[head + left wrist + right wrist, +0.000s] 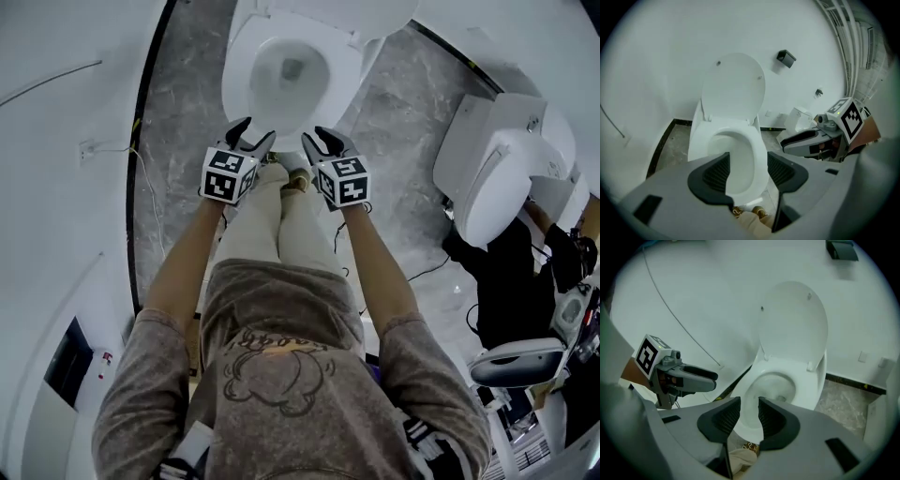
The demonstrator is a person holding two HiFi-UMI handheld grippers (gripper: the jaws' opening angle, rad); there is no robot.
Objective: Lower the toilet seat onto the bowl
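Note:
The white toilet bowl (289, 67) stands right in front of me. Its seat (733, 86) is raised, leaning back against the white wall; I cannot tell seat from lid. The raised seat (794, 326) also shows in the right gripper view, above the bowl (772, 389). My left gripper (253, 133) hovers at the bowl's front edge, open, nothing between its pads (715, 172). Beside it, my right gripper (319, 138) hovers too, its jaws a narrow gap apart with nothing in them. Neither touches the toilet.
My legs and shoes (281, 183) are just before the bowl. A second white toilet (497, 173) and a person in dark clothes (511, 272) are at the right. A white curved wall with a cable (141, 178) bounds the left. A black fixture (786, 57) hangs on the wall.

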